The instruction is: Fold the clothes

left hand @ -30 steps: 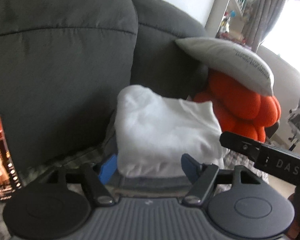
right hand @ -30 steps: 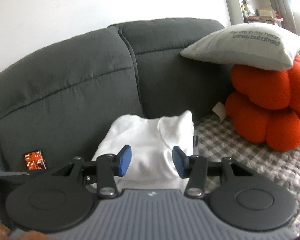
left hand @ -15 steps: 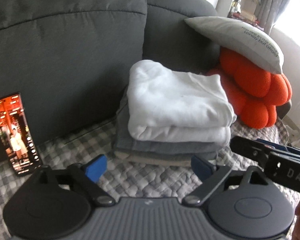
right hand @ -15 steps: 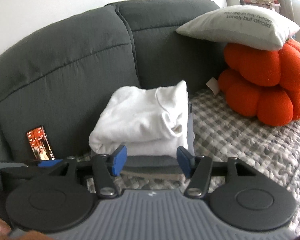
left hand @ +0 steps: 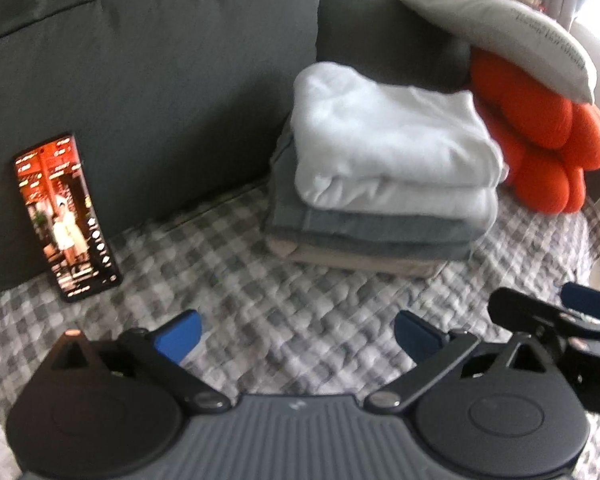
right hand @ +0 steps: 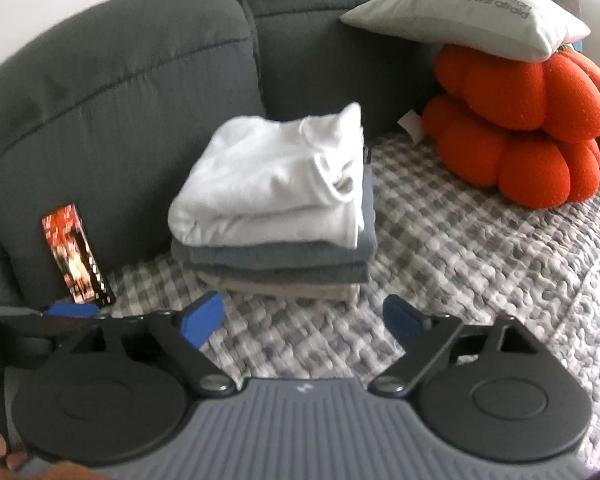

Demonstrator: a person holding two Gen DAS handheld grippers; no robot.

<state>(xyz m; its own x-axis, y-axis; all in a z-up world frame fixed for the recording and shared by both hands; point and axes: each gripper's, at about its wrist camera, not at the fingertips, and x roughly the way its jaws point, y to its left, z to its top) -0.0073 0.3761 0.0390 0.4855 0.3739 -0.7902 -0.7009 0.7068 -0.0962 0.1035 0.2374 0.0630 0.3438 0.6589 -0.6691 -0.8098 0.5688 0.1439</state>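
A folded white garment [left hand: 388, 148] [right hand: 276, 184] tops a neat stack on the checked sofa cover. Under it lie a grey garment [left hand: 372, 232] [right hand: 284, 260] and a beige one [left hand: 352, 260] [right hand: 300, 288]. My left gripper [left hand: 296, 334] is open and holds nothing, well short of the stack over the checked cover. My right gripper [right hand: 302, 320] is open too, with nothing between its blue pads, just in front of the stack. The right gripper's side [left hand: 556, 320] shows at the right edge of the left wrist view.
A phone [left hand: 66, 216] [right hand: 76, 256] with a lit screen leans on the dark grey sofa back [left hand: 140, 60]. A grey pillow [right hand: 468, 12] rests on an orange bumpy cushion [right hand: 532, 128] at the right. The checked cover [right hand: 480, 248] spreads between stack and cushion.
Both grippers have pulled back from the stack and opened wider. The white garment, close between the fingers a second ago, now lies on the stack away from both.
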